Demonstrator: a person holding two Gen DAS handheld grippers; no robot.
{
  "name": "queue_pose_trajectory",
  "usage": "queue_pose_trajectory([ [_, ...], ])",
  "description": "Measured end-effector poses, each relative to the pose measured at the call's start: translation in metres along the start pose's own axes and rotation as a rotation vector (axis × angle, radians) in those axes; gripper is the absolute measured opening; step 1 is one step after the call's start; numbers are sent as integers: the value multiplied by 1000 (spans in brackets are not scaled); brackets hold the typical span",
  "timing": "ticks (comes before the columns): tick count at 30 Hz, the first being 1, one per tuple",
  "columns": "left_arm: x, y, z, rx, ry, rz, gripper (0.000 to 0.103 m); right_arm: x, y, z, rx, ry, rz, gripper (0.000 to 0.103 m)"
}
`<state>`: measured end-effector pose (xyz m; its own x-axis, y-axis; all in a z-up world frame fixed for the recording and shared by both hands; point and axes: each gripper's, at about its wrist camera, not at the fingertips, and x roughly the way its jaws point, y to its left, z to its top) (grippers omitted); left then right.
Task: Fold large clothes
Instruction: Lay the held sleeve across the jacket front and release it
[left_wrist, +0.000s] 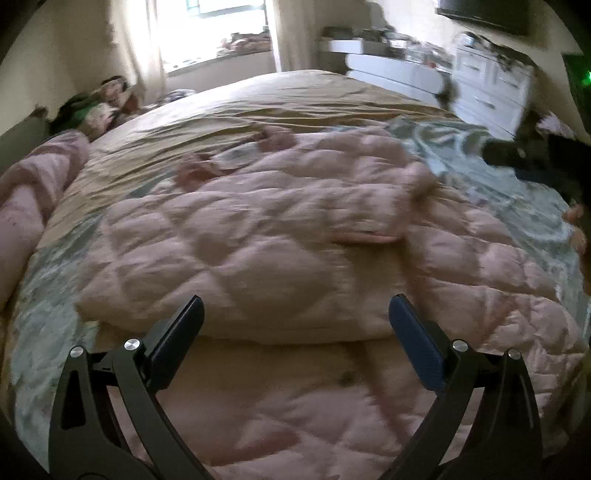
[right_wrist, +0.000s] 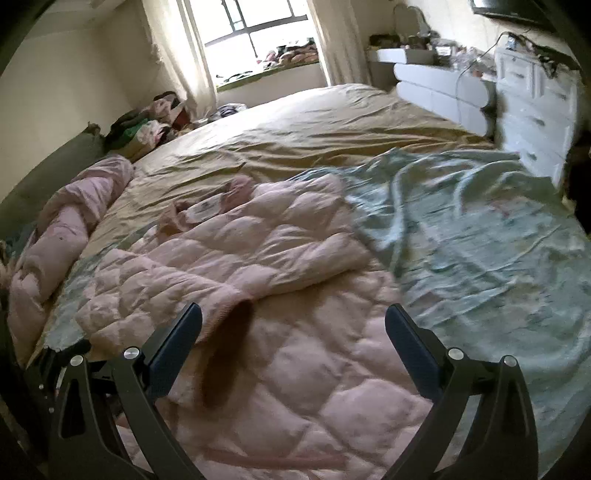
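Hovering over the pink quilted coat (left_wrist: 258, 236), both tools (left_wrist: 295, 314) (right_wrist: 293, 314) spread, sleeve cuff opening (right_wrist: 240, 314) only right-view.

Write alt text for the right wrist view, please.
A pink quilted coat lies spread on a bed, one sleeve folded across its body. The open right tongs hover over it, holding nothing. A pale green sheet lies to the right.

Ahead of you lies a bed with a wrinkled tan sheet (right_wrist: 314, 125) and a pale green floral cover (right_wrist: 480, 229), a white chest of drawers (right_wrist: 532, 103) to its right, and a bright curtained window (right_wrist: 258, 33) beyond.
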<state>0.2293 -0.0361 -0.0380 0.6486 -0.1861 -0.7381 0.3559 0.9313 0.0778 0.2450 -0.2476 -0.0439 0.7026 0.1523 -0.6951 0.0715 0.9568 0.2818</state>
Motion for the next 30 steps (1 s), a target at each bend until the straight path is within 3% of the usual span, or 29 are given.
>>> queue_pose_trajectory([
  [6,-10,61,-1,-97,-7,70,94,24,31,-2,-6,56,79,99],
  [19,-40,177,-11,-271,-55,174,94,71,70,-16,20,116,107,97],
  [22,-43,193,-15,-287,-59,190,94,83,72,-18,47,142,121,79],
  [30,-44,220,-22,-331,-47,219,94,108,68,-19,135,179,151,56],
])
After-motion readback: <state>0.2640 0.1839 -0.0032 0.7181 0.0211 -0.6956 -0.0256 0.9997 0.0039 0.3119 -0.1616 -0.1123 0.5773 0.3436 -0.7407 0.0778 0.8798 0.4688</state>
